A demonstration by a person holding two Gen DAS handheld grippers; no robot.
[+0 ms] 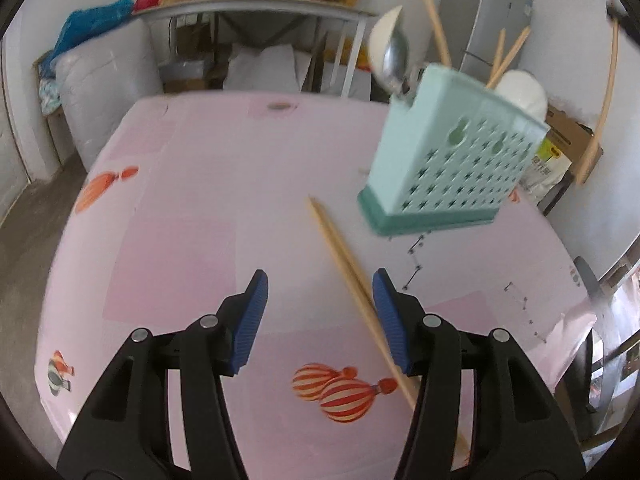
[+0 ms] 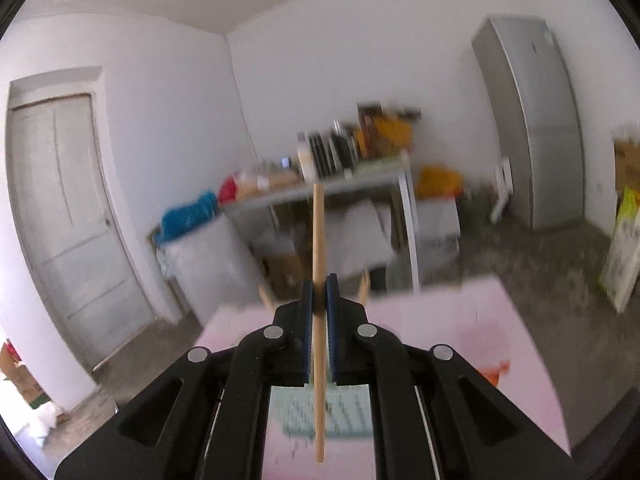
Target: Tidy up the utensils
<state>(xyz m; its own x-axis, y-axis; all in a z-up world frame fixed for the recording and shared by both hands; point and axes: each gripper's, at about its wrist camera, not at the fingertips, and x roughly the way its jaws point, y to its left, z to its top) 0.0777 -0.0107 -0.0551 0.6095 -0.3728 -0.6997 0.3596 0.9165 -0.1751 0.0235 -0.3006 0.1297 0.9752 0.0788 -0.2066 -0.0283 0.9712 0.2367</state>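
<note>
Soft daylight, even, no harsh shadows; right wrist view motion-blurred; fisheye bending, dark vignette at edges.

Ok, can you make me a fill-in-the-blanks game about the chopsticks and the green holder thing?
1. The right gripper is shut on one ____.
2. The left gripper is ____, with nothing held between its fingers.
3. The loose chopstick lies on a tablecloth that is ____ with balloon pictures.
4. The silver spoon stands inside the mint green ____.

Missing words: chopstick; open; pink; holder
</note>
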